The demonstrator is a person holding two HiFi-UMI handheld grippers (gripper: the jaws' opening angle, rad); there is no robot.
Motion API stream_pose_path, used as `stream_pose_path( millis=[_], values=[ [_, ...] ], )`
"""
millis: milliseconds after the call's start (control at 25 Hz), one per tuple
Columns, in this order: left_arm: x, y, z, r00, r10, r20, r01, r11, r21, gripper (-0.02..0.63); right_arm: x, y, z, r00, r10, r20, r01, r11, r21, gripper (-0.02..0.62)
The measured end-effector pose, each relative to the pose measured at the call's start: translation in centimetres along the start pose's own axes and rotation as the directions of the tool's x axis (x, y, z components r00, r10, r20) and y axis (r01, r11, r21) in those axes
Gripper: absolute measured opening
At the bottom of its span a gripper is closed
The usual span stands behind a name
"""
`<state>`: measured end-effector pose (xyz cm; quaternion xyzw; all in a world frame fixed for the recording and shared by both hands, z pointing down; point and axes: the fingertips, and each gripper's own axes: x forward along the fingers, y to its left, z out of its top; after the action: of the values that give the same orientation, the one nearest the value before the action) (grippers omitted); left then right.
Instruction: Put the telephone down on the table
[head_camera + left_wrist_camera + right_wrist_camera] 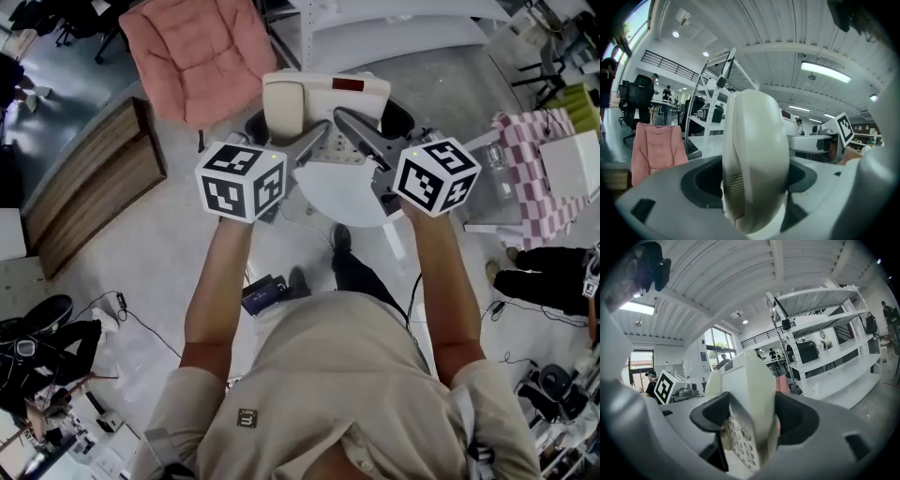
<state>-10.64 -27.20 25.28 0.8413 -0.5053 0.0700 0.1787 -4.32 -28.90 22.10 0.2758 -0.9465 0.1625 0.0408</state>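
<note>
While left gripper (754, 185) and right gripper (750, 423) clamp telephone (323, 98), table (342, 195) beneath, chair (197, 56) beyond.

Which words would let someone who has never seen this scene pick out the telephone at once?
Find the pink cushioned chair at the head view's top. Just right of it, by the round white table, the left gripper and right gripper clamp a cream plastic desk telephone, the only thing with a handset and a red window.
</note>
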Motion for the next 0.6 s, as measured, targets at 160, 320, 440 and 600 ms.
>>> stream_pose_path(
  millis=[160, 320, 440, 600],
  values=[
    [2.1, 1.2, -1.2, 1.000, 0.009, -0.028, -0.010, 1.000, -0.017, 0.364, 1.3, -2.2, -1.3, 1.000, 0.007, -0.016, -0.006, 1.000, 0.025, 0.293],
    [4.3, 2.8, -3.1, 0.998, 0.020, -0.064, -0.022, 0.999, -0.035, 0.362, 3.0, -4.4, -3.3, 0.999, 0.022, -0.039, -0.020, 0.998, 0.054, 0.293],
    [6.1, 4.3, -4.7, 0.995, 0.029, -0.097, -0.034, 0.998, -0.049, 0.363, 4.6, -6.2, -5.2, 0.998, 0.034, -0.062, -0.029, 0.996, 0.086, 0.293],
    [8.6, 6.0, -7.5, 0.990, 0.040, -0.138, -0.051, 0.996, -0.072, 0.362, 6.3, -8.9, -8.1, 0.995, 0.045, -0.088, -0.034, 0.991, 0.126, 0.293]
  ],
)
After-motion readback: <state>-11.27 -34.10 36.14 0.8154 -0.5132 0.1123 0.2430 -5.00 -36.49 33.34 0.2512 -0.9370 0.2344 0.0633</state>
